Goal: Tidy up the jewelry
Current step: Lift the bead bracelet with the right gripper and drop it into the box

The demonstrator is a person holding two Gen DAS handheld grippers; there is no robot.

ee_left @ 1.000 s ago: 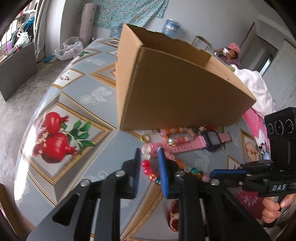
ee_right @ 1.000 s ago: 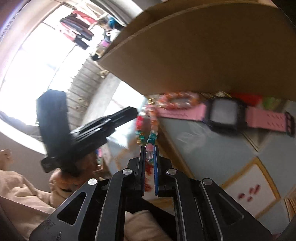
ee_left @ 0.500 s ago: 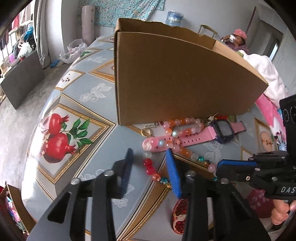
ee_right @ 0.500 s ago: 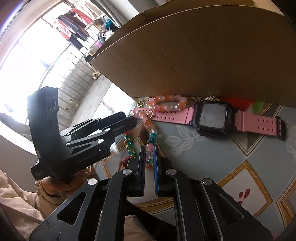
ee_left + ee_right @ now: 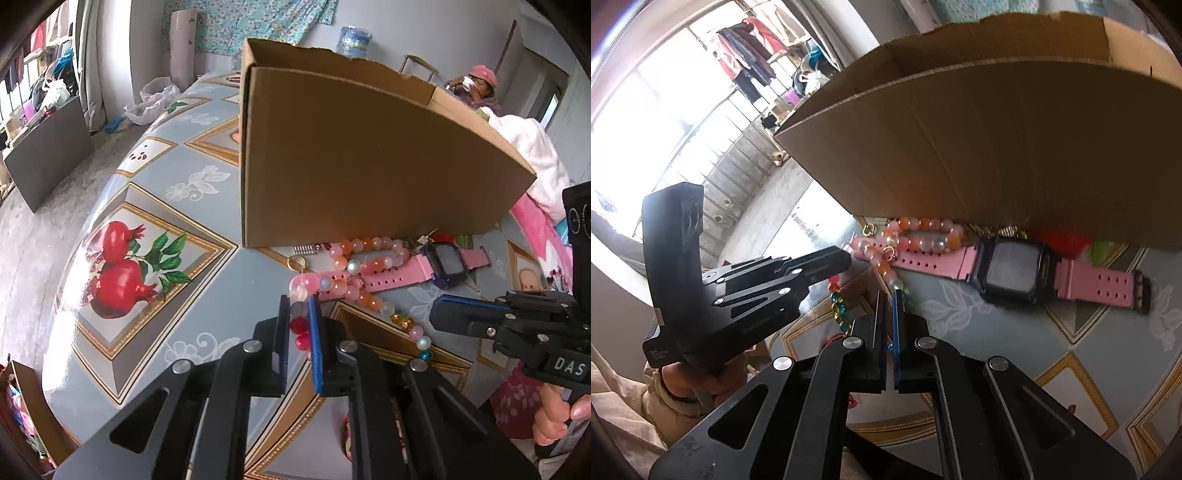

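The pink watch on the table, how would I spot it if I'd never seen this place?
Find the big cardboard box standing on the patterned tablecloth. Right at the foot of its near wall lies the watch, flat and stretched out. Unlike the round beaded strands beside it, it has a dark square face and a pink strap punched with holes.

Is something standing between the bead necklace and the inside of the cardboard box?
Yes. The near wall of the cardboard box rises directly behind the bead necklace; the beads must go over its top edge.

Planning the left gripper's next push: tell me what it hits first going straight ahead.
The left gripper, jaws closing around the bead strand, would probably first meet the pink watch strap; the cardboard box lies beyond.
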